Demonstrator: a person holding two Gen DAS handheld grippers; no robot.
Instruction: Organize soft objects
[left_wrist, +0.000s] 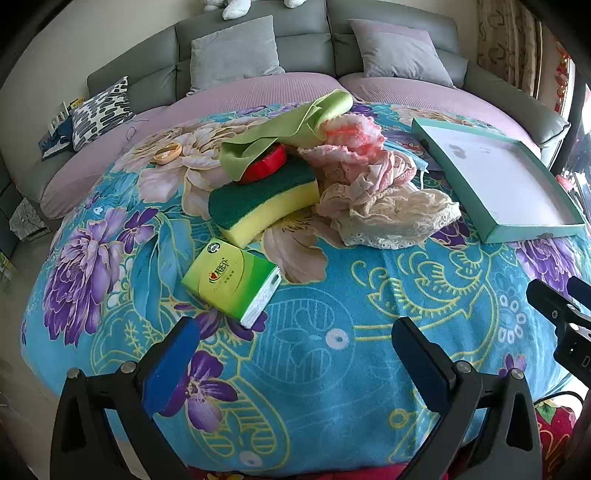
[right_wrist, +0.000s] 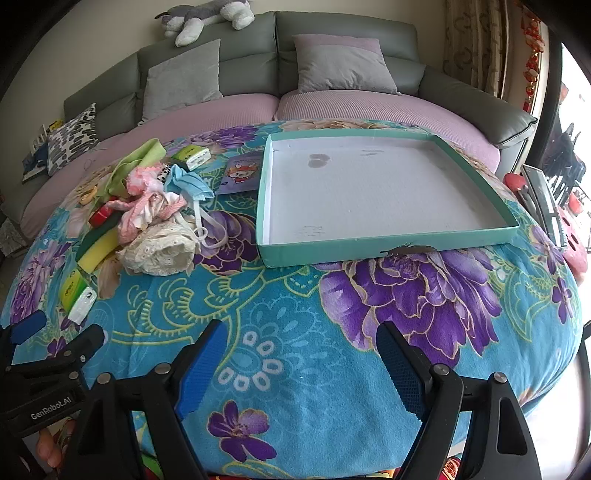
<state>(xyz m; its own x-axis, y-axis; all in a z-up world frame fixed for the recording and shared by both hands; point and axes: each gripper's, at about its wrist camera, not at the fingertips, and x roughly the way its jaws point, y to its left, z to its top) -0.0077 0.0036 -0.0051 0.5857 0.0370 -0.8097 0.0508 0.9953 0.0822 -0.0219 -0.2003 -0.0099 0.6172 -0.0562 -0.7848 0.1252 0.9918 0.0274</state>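
- Tissue pack (left_wrist: 231, 282), left of the tray (left_wrist: 532, 236): light, squashy; take its long sides.
- Sponge (left_wrist: 264, 201), further left of the tray: springy; pinch its yellow edges.
- Lace cloths (left_wrist: 391, 214), just beside the tray: limp; grab a bunched fold.
- Left gripper (left_wrist: 295, 354) and right gripper (right_wrist: 303, 369): fingers spread wide, holding nothing.

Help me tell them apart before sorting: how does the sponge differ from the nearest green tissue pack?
The sponge is a thick yellow block with a dark green scouring top; the tissue pack is a flatter, glossy printed packet. The sponge has a red roll and green cloth resting on it; the tissue pack lies alone, uncovered. The tissue pack lies nearer the camera than the sponge. Both rest on the floral blanket, outside the teal tray.
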